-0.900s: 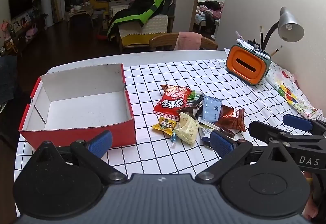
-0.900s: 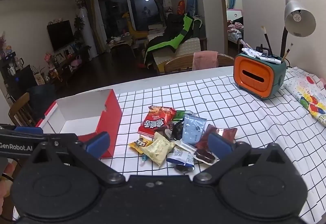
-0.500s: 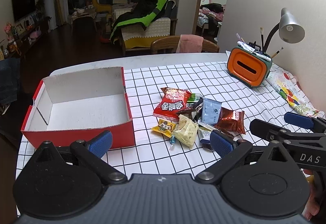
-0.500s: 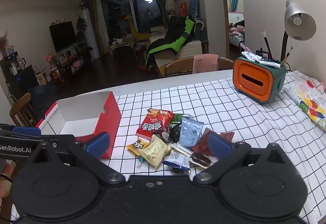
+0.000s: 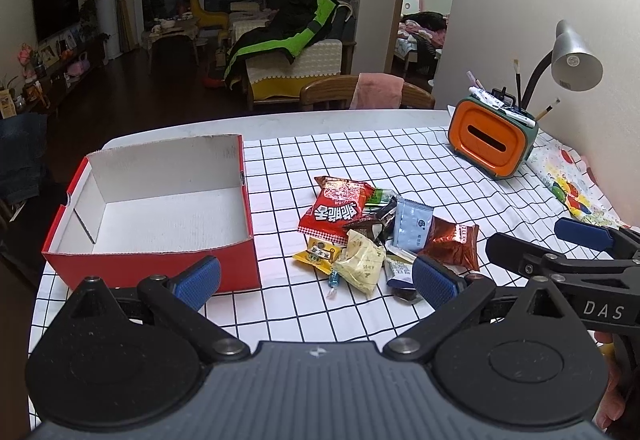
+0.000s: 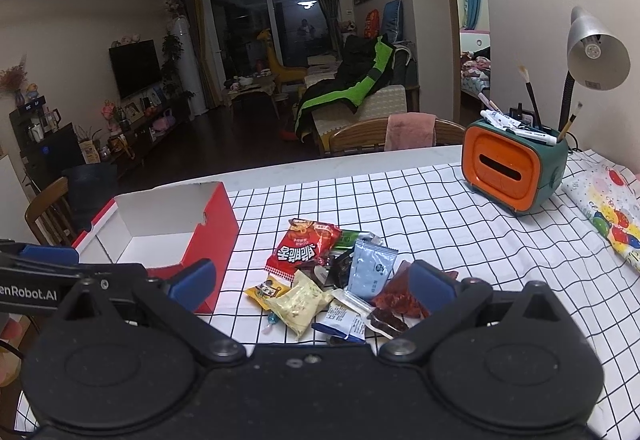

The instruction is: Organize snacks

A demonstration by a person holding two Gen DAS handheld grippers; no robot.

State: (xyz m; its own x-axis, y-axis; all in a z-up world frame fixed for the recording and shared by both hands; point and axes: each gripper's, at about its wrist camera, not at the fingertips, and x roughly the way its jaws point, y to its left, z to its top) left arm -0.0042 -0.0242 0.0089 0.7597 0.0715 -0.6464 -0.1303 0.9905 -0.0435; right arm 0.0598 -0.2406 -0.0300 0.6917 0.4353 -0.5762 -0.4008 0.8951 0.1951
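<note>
A pile of snack packets lies on the checked tablecloth: a red bag, a light blue sachet, a cream packet, a yellow packet and a brown-red packet. An empty red box with a white inside stands left of the pile. My left gripper is open and empty, above the table before the pile. My right gripper is open and empty, just short of the pile; it also shows in the left wrist view.
An orange and green pen holder and a grey desk lamp stand at the far right by the wall. A colourful wrapped bundle lies at the right edge. A wooden chair stands behind the table.
Both grippers have pulled back and risen slightly, so the pile and the box look a little farther and lower. Nothing on the table has moved.
</note>
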